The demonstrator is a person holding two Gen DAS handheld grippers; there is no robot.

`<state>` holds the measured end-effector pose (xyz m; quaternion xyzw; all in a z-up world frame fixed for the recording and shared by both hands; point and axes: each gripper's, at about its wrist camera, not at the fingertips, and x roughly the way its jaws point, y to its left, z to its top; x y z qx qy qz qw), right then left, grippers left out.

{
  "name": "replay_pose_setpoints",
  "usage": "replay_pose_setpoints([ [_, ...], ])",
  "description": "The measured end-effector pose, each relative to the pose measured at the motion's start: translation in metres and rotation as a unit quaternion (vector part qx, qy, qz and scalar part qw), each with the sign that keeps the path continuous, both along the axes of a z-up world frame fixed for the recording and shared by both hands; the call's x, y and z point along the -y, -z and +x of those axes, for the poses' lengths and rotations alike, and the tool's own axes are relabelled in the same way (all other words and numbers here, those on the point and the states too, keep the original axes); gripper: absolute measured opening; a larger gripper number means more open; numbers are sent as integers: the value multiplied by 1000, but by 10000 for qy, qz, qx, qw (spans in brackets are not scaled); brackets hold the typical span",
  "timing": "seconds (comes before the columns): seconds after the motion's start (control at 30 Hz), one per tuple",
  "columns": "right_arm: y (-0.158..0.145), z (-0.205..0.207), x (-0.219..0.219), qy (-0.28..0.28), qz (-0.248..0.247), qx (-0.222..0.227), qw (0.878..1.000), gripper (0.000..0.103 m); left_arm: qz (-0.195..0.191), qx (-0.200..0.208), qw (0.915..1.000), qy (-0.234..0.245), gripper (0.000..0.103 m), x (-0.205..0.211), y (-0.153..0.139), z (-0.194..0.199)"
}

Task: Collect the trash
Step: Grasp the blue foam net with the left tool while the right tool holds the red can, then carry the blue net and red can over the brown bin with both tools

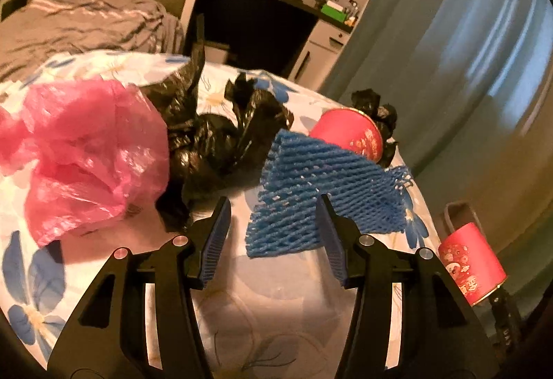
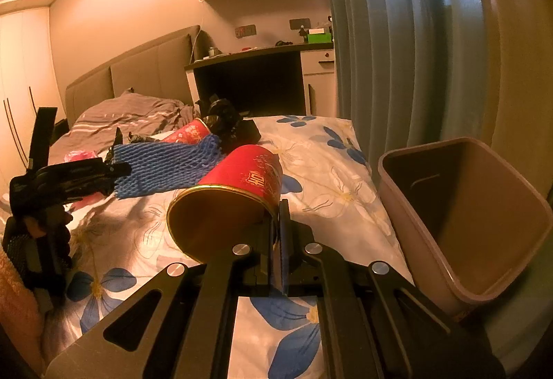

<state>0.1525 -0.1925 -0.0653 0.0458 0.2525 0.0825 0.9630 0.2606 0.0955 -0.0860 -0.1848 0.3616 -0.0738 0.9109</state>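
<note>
Bedroom, warm light: bed (image 2: 328,171) under a white cover with blue flowers, grey duvet (image 1: 86,19) toward the padded headboard, dark desk (image 2: 249,81) beyond, blue curtain (image 2: 397,33) along the bed's right edge. Trash strewn over the cover: pink plastic bag (image 1: 83,150) toward the left edge, crumpled black bags (image 1: 214,137) mid-bed, blue foam net (image 1: 311,192), one red paper cup (image 1: 349,133) lying on its side behind the net. Brown waste bin (image 2: 466,223) just off the bed's right edge, tilted, mouth open. Left gripper (image 1: 274,233) angled down at the cover, fingers about half spread, nothing pressed; net's near corner just past the tips, right finger (image 1: 333,240) overlapping its edge, contact unclear. Right gripper (image 2: 278,240) fingers clamped narrow on the rim of a second red cup (image 2: 242,185), held sideways above the cover, gold mouth toward camera, beside the bin.
</note>
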Motion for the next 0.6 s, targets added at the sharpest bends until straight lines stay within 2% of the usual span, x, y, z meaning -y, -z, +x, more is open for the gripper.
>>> replay_pose_setpoints([
  [0.03,0,0,0,-4,-8,-1,10000,4,-59,-25,10000,42,45,0,1,1],
  [0.1,0,0,-1,-5,-20,6,10000,4,-174,-65,9997,137,33,-1,4,4],
  [0.23,0,1,-1,-3,-16,-3,10000,4,-168,-45,9993,344,4,6,4,2],
  [0.4,-2,1,-1,17,-26,12,10000,4,26,187,9986,493,2,18,-3,-14],
  [0.6,-4,-4,3,40,-13,43,10000,4,-111,595,9969,502,1,28,-19,-52],
])
